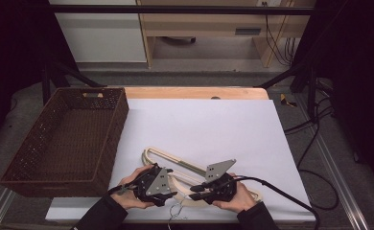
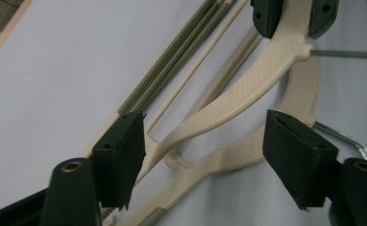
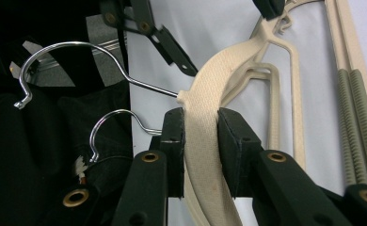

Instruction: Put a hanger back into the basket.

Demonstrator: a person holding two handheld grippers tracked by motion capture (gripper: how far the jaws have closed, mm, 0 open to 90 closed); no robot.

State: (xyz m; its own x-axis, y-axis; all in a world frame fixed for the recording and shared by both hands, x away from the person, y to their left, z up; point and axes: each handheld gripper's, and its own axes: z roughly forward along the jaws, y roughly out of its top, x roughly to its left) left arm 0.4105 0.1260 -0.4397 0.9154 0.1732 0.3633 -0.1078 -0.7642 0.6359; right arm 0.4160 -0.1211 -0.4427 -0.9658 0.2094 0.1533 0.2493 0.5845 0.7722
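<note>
Right gripper view is showing two chrome hooks [image 3: 64, 61], so two beige hangers [image 3: 210, 141] are lying stacked at the near edge of the white sheet [image 1: 199, 124]. Right gripper [image 3: 201, 141] is clamping the top hanger's shoulder. Left gripper [image 2: 205, 155] is standing open astride both arms, pads not touching. One wicker basket [image 1: 65, 139] is sitting left.

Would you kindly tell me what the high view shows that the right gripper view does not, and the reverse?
High view alone: the brown woven basket at the white sheet's left edge.

Right gripper view alone: the right gripper shut on the upper beige hanger, and two chrome hooks.

Both: the beige hangers on the white sheet.
</note>
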